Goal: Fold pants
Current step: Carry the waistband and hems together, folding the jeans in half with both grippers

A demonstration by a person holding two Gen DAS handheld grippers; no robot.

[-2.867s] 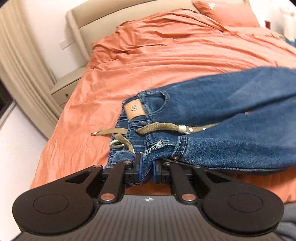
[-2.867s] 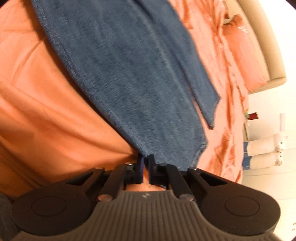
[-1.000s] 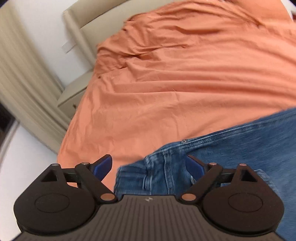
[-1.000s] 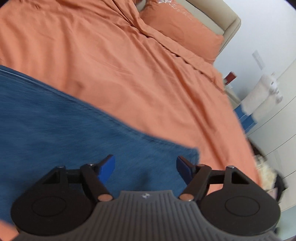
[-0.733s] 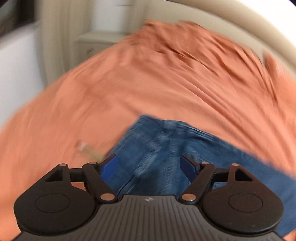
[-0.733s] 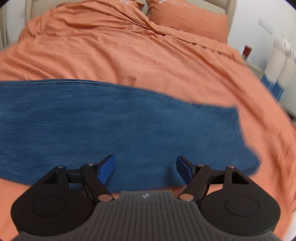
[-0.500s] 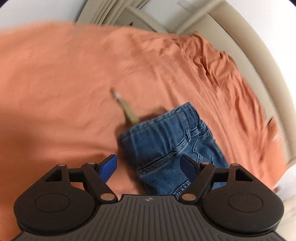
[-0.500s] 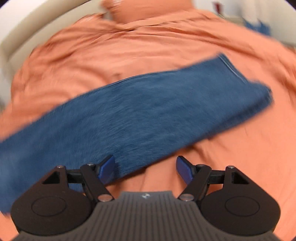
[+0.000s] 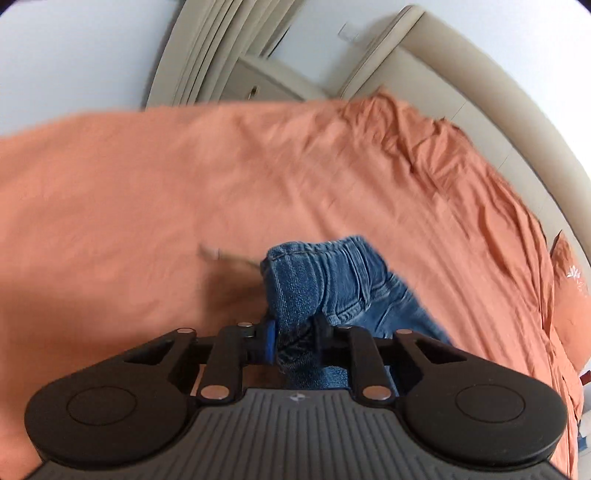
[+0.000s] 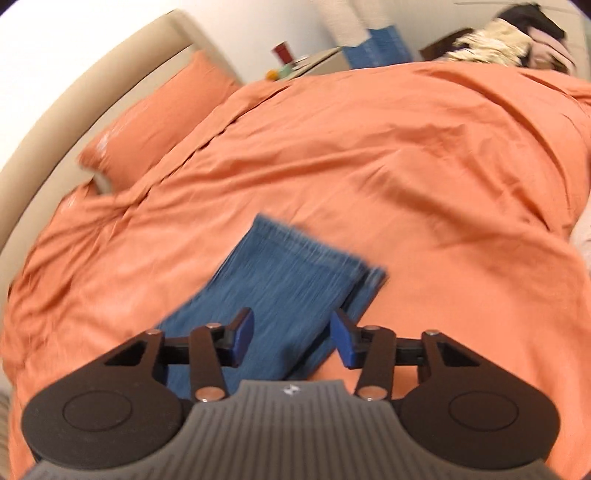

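1. Lying nearest in the left wrist view, the left gripper is seen with its jaws closing, and a bunched fold of the jeans is pinched between its blue pads at the waistband end.
2. Just beyond those pads, the elastic waistband is raised off the bedding and a seamed pocket edge is seen to its right.
3. A tan drawstring, blurred, is seen trailing to the left of the waistband over the orange duvet.
4. Farther off, a beige upholstered headboard is seen along the right and far side, with an orange pillow at the far right.
5. Beige curtains and a bedside cabinet are seen at the far left, past the bed's edge.
6. Nearest in the right wrist view, the right gripper is seen with its jaws closing but with the pads apart; the leg end of the jeans lies between and beneath them, and no contact with either pad can be made out.
7. Just beyond, the two leg hems are seen stacked flat on the duvet, one edge offset to the right.
8. At the far left a pillow rests against the headboard.
9. Farthest away, a red cup on a nightstand and a heap of clothes at the right are seen.
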